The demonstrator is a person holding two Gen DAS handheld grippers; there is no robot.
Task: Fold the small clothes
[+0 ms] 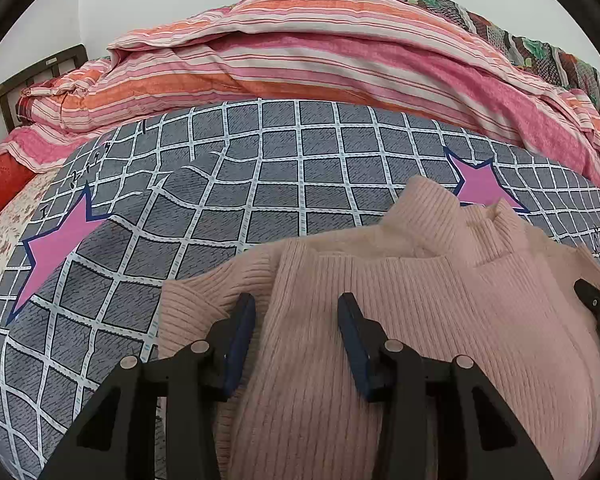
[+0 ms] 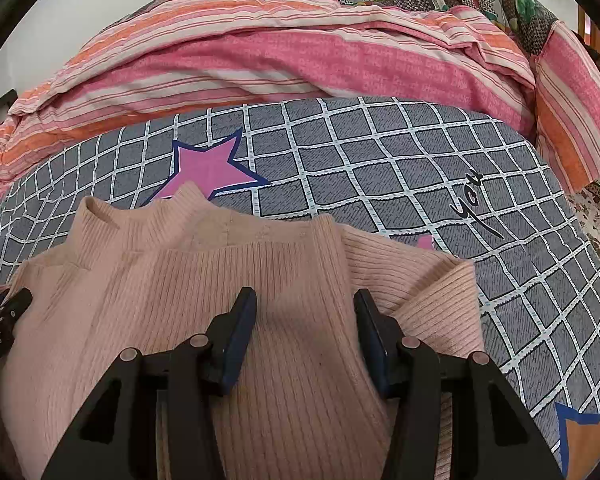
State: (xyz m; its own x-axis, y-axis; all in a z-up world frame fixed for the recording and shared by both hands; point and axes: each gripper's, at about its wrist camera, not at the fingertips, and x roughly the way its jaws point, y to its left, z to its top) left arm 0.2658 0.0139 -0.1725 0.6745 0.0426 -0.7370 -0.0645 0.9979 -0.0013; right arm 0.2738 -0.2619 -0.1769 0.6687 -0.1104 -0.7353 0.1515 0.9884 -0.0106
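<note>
pink ribbed sweater (image 1: 380, 300) – lower hem cut off behind both hand-held grippers.

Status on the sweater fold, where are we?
Done: the pink ribbed sweater lies on the checked bedspread with both sleeves folded in over the body. In hand: nothing. The left tool and right tool stand open over the sweater, gripping no fabric. Left: apparently the fold of the body toward the collar; the hem is out of view.
</note>
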